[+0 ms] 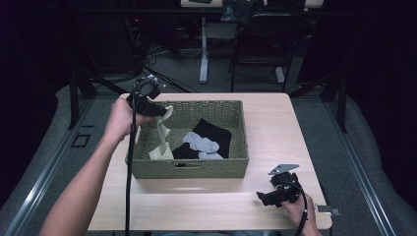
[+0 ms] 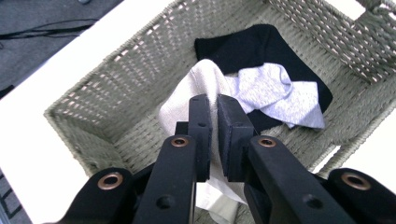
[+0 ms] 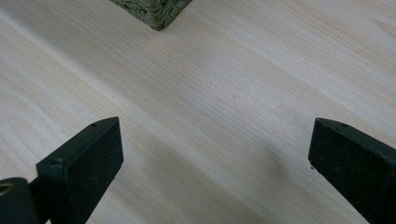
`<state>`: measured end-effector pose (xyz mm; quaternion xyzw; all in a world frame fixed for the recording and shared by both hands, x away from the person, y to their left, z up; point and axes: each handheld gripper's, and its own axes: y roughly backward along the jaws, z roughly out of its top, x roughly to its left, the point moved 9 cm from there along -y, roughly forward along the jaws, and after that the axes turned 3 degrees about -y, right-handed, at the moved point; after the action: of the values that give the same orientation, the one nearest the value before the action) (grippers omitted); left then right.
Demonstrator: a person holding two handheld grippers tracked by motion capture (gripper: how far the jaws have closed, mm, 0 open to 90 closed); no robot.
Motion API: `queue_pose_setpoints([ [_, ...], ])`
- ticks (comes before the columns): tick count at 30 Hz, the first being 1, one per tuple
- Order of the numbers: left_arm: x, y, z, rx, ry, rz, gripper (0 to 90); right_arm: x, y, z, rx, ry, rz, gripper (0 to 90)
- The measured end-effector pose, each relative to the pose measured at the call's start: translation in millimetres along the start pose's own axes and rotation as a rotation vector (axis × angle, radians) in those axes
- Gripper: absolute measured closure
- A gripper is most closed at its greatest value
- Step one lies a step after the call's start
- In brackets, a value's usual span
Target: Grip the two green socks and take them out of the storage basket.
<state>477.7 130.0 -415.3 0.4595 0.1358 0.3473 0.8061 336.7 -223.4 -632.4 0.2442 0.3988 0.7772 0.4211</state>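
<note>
- Left gripper (image 1: 158, 111) is held above the far-left corner of the woven basket (image 1: 192, 169); its jaws are pinched on a cream sock (image 1: 163, 132), as seen in the left gripper view (image 2: 213, 135), where the cloth is trapped in the narrow gap between the pads.
- Cream sock is seen hanging from those jaws down into the basket's left end, its lower part resting on the basket floor near the front-left corner.
- Black garment (image 1: 212, 133) is laid on the basket floor, centre to right of the cream sock; a grey sock (image 1: 201, 144) is draped over it, crumpled, touching the cream sock at one edge in the left gripper view (image 2: 280, 93).
- Basket is placed on the pale wooden table (image 1: 275, 128), slightly left of the table's middle.
- Right gripper (image 1: 270, 196) is held low over the table, well apart from the basket's front-right corner; its jaws are spread wide with only bare wood between them (image 3: 212, 158).
</note>
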Motion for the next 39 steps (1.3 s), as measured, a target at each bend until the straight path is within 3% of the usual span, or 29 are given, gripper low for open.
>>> queue_pose_setpoints([
  [4,4.5,8.8,3.1,-0.018,0.002,0.013,84.6,0.5,-0.3,-0.2,0.000,-0.002,0.008,2.6],
  [6,7.7,14.4,5.2,-0.031,0.012,0.018,84.6,-2.2,0.4,-1.3,0.014,0.013,-0.012,2.6],
  [9,12.0,22.9,7.6,-0.036,0.016,0.026,84.6,0.1,0.1,-0.5,0.005,0.003,0.004,2.6],
  [21,37.2,63.9,10.3,-0.081,0.057,0.096,84.5,-0.8,-0.2,-1.2,0.013,0.009,-0.003,2.6],
  [30,56.4,96.7,-1.2,-0.112,0.094,0.149,84.5,-0.6,-0.7,-1.3,0.015,0.008,-0.004,2.7],
  [39,76.6,120.7,-27.4,-0.132,0.152,0.195,84.5,-0.9,0.1,-1.8,0.024,0.014,-0.009,2.7],
])
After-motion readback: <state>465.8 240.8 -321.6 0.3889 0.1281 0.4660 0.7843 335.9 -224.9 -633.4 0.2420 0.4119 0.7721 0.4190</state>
